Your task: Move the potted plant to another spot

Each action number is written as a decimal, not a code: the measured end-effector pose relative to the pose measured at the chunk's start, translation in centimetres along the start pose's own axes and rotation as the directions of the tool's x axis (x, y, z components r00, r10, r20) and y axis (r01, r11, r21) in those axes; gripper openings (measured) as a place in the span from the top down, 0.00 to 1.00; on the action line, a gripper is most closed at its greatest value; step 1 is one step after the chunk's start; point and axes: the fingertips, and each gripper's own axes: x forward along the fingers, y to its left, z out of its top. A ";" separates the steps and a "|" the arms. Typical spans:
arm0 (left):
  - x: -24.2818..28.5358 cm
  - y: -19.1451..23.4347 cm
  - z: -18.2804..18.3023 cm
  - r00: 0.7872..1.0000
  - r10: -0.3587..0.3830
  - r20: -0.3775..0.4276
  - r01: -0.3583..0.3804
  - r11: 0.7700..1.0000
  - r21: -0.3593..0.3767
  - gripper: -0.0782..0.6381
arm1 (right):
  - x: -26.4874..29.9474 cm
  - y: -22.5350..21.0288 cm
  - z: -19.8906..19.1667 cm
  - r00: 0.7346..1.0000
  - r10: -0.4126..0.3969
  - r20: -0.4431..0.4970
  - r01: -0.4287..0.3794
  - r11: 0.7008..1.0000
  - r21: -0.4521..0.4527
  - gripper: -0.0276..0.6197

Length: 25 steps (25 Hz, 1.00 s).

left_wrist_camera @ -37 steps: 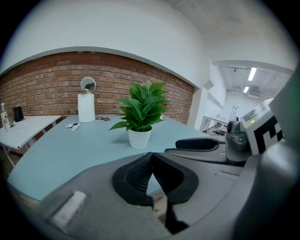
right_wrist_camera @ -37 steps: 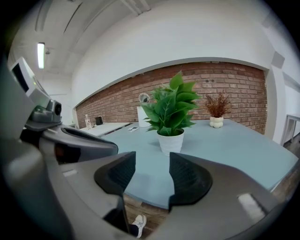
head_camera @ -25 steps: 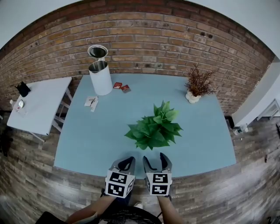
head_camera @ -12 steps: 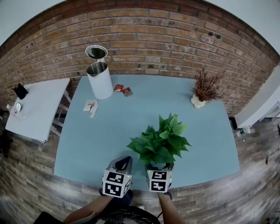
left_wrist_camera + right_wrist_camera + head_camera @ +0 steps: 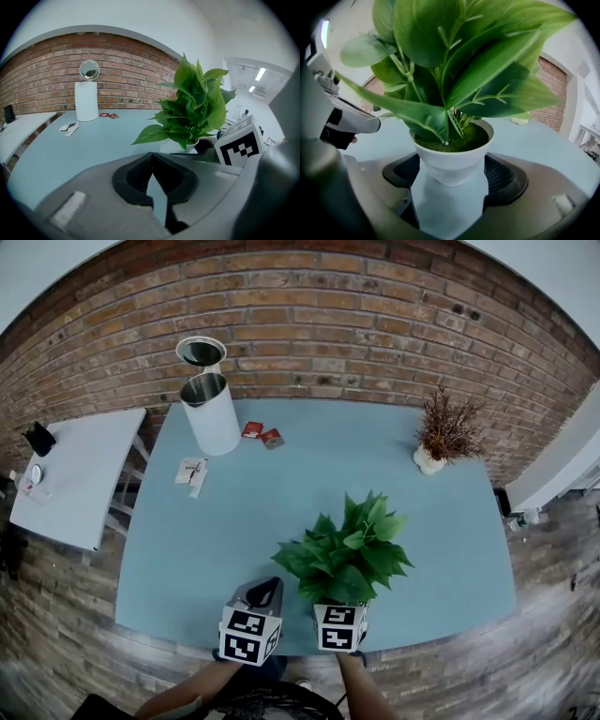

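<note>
This looks like a staged corner of an office or studio rather than a lived-in home. A bare brick wall (image 5: 309, 324) backs a pale blue table (image 5: 234, 521) on a wood-plank floor (image 5: 548, 624), with a plain white side table (image 5: 75, 474) off its left edge. Past the wall's right end, ceiling strip lights (image 5: 259, 74) brighten an open white-walled space.

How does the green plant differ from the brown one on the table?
The green plant has broad, fresh-looking leaves; the brown plant is bare, dry-looking twigs. The green plant stands near the table's front edge, the brown plant at the far right corner by the brick wall. Both are upright and white-potted.
</note>
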 end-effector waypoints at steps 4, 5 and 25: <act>0.6 0.0 0.5 1.000 -0.010 0.002 0.010 1.000 0.000 0.89 | 0.7 -0.2 0.4 1.000 0.003 -0.006 -0.003 1.000 -0.001 0.30; 0.7 -0.1 0.7 1.000 -0.013 0.004 0.013 1.000 0.002 0.89 | 0.9 -0.3 0.5 1.000 0.003 -0.006 -0.003 1.000 -0.001 0.30; 2.8 2.0 3.4 1.000 -0.013 0.028 0.013 1.000 0.001 0.89 | 4.9 -0.1 3.3 1.000 0.008 -0.007 -0.008 1.000 0.009 0.30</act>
